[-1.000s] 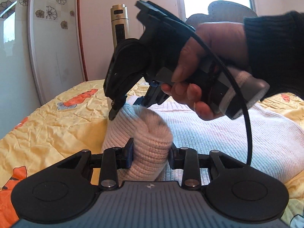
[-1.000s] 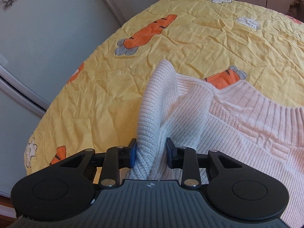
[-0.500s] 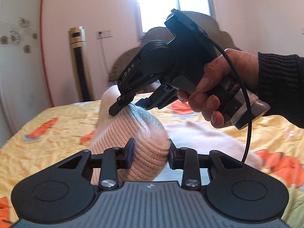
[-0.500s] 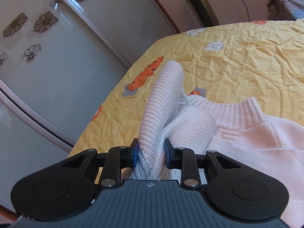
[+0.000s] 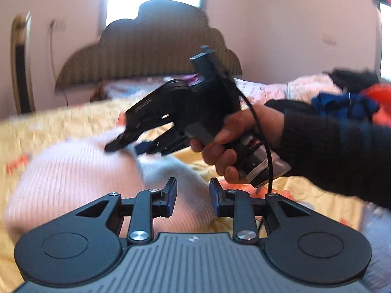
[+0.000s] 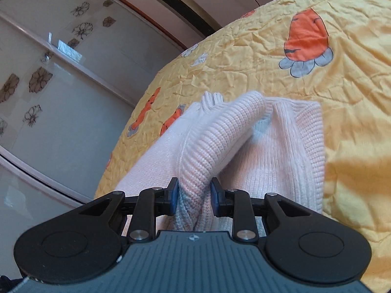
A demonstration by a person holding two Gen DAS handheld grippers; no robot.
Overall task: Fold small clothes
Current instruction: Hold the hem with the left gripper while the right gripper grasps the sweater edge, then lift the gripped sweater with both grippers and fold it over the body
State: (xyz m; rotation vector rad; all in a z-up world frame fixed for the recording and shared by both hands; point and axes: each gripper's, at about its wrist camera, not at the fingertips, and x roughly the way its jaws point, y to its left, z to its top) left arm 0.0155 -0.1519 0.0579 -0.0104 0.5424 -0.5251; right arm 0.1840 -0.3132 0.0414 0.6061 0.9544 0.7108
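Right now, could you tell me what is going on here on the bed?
A person is folding a pale pink knitted sweater on a yellow bedspread printed with carrots. The right hand-held gripper is clamped on a bunched fold of the knit. The left hand-held gripper has just been closing, with the sweater between its fingers. In the left view, the person's hand, in a dark sleeve, carries the right hand-held gripper over the sweater. More clothes lie heaped by the headboard.

One pink sweater [image 6: 246,146], one yellow bedspread [image 6: 256,56], one headboard [image 5: 146,48]. Two grippers of mine: left gripper [image 5: 193,194], right gripper [image 6: 193,193]. One heap of clothes [image 5: 342,92].
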